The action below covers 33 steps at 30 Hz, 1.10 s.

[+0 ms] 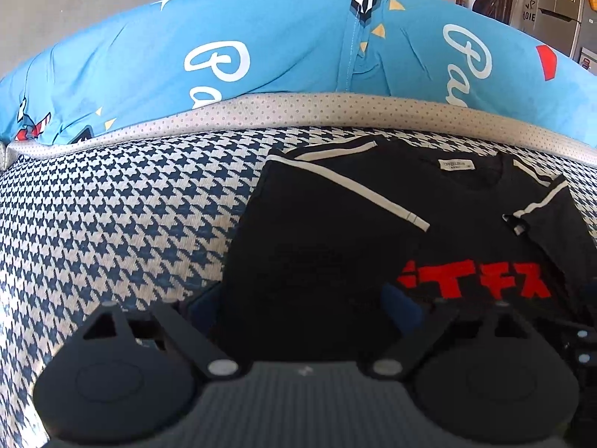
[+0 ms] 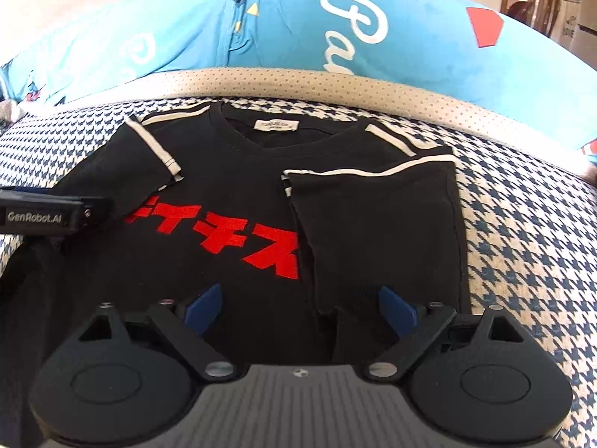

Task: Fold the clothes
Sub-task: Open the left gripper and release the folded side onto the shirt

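Note:
A black T-shirt (image 2: 238, 194) with red lettering and white sleeve stripes lies flat on the houndstooth bed cover (image 2: 522, 231), collar away from me. Both sides are folded in over the middle. It also shows in the left wrist view (image 1: 317, 246). My right gripper (image 2: 300, 310) is open, its blue fingertips (image 2: 203, 308) low over the shirt's lower part, straddling the right folded flap. My left gripper (image 1: 298, 310) is open over the shirt's left folded flap; it also shows from the side in the right wrist view (image 2: 89, 211) at the shirt's left edge.
A long blue pillow (image 1: 261, 44) with white lettering lies along the far side of the bed, behind a dotted beige band (image 1: 298, 112). Bare houndstooth cover (image 1: 112, 205) lies left of the shirt. A fridge (image 1: 559, 3) stands far back right.

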Motion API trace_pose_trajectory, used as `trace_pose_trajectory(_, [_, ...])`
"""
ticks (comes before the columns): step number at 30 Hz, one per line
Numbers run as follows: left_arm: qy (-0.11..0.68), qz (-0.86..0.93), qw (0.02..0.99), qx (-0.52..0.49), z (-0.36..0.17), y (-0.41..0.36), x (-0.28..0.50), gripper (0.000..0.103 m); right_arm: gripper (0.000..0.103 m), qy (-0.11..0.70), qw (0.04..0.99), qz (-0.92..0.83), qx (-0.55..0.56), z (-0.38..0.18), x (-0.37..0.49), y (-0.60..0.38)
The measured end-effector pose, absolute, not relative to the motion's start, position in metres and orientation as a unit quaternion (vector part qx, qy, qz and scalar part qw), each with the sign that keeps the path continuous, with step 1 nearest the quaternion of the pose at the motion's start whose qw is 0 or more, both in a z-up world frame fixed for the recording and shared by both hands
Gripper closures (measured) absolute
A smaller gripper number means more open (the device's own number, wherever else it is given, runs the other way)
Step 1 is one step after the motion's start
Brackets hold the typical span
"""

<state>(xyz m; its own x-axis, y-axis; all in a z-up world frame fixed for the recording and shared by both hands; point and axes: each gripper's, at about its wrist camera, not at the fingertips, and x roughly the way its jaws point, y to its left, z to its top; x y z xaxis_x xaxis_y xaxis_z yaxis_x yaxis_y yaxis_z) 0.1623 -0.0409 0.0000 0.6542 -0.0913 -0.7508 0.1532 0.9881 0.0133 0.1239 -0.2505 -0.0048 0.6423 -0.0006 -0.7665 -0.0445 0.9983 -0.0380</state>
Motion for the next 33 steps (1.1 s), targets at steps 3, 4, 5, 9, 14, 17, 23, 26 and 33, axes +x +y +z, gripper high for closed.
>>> trace_pose_trajectory(3, [0.407, -0.065, 0.91, 0.042, 0.001, -0.045, 0.158, 0.007, 0.012, 0.416, 0.909, -0.007, -0.027, -0.001, 0.122, -0.25])
trace_pose_trajectory(4, [0.407, -0.065, 0.91, 0.042, 0.002, -0.046, 0.157, 0.005, 0.012, 0.417, 0.908, -0.015, -0.029, 0.0, 0.122, -0.25])
trace_pose_trajectory(5, [0.407, -0.065, 0.91, 0.043, 0.002, -0.047, 0.156, 0.005, 0.012, 0.417, 0.908, -0.023, -0.03, 0.0, 0.122, -0.251])
trace_pose_trajectory(9, [0.406, -0.067, 0.91, 0.049, 0.002, -0.05, 0.153, 0.005, 0.012, 0.42, 0.906, -0.049, -0.032, 0.001, 0.122, -0.253])
trace_pose_trajectory(14, [0.407, -0.069, 0.909, 0.054, 0.0, -0.053, 0.153, 0.005, 0.012, 0.425, 0.902, -0.065, -0.034, 0.0, 0.122, -0.258])
trace_pose_trajectory(17, [0.408, -0.07, 0.908, 0.057, -0.001, -0.053, 0.153, 0.004, 0.012, 0.423, 0.903, -0.067, -0.038, 0.0, 0.122, -0.259])
trace_pose_trajectory(23, [0.409, -0.072, 0.907, 0.065, -0.003, -0.055, 0.152, 0.004, 0.012, 0.423, 0.902, -0.072, -0.039, 0.001, 0.122, -0.261])
trace_pose_trajectory(26, [0.409, -0.072, 0.907, 0.066, -0.004, -0.055, 0.152, 0.003, 0.012, 0.421, 0.903, -0.079, -0.036, 0.003, 0.122, -0.263])
trace_pose_trajectory(33, [0.411, -0.074, 0.906, 0.073, -0.006, -0.056, 0.153, 0.001, 0.012, 0.416, 0.904, -0.09, -0.025, 0.006, 0.123, -0.265])
